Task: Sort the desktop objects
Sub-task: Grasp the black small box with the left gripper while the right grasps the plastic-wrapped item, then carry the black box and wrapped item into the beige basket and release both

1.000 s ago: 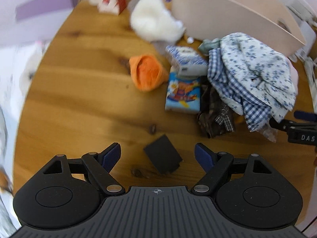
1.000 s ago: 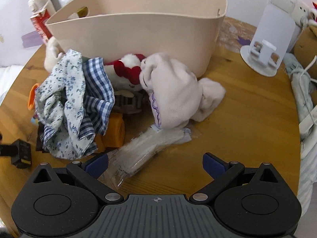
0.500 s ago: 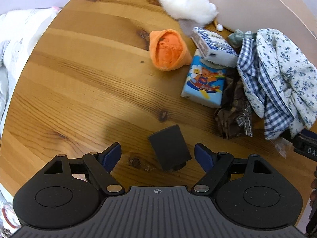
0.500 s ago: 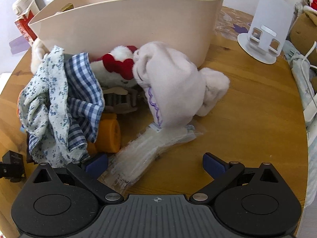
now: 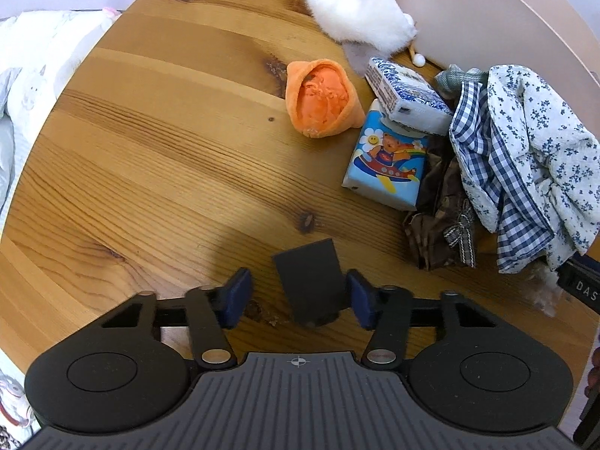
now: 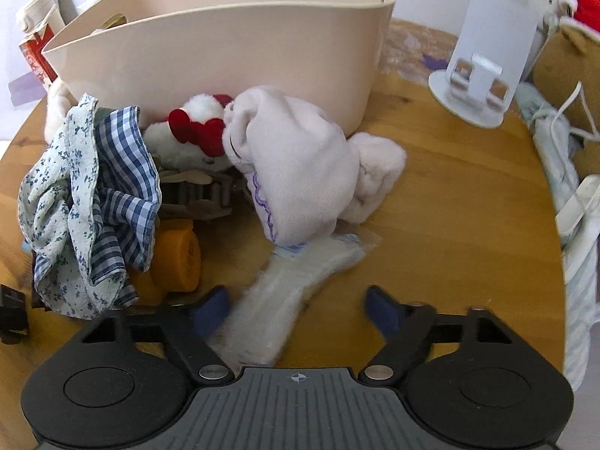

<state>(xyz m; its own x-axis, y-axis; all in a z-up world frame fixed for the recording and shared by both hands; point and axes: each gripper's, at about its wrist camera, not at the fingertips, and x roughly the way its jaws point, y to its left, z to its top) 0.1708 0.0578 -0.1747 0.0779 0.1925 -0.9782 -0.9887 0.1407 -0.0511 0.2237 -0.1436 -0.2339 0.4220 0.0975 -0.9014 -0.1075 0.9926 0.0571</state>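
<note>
I'm closing both tongs: left tongs [image 5: 296, 294] around the black block [image 5: 309, 281]; right tongs [image 6: 296, 309] around the clear packet [image 6: 285, 296]; neither clamped; next, lift to the bin [image 6: 225, 56].

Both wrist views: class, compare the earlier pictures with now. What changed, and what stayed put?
Both tongs are closing: the left tongs around the small black block, the right tongs around the clear packet. Neither grips fully yet. The cloth pile, beige tub and orange pouch stayed.

Black block [image 5: 309, 281] on table; clear packet [image 6: 285, 292] flat.
</note>
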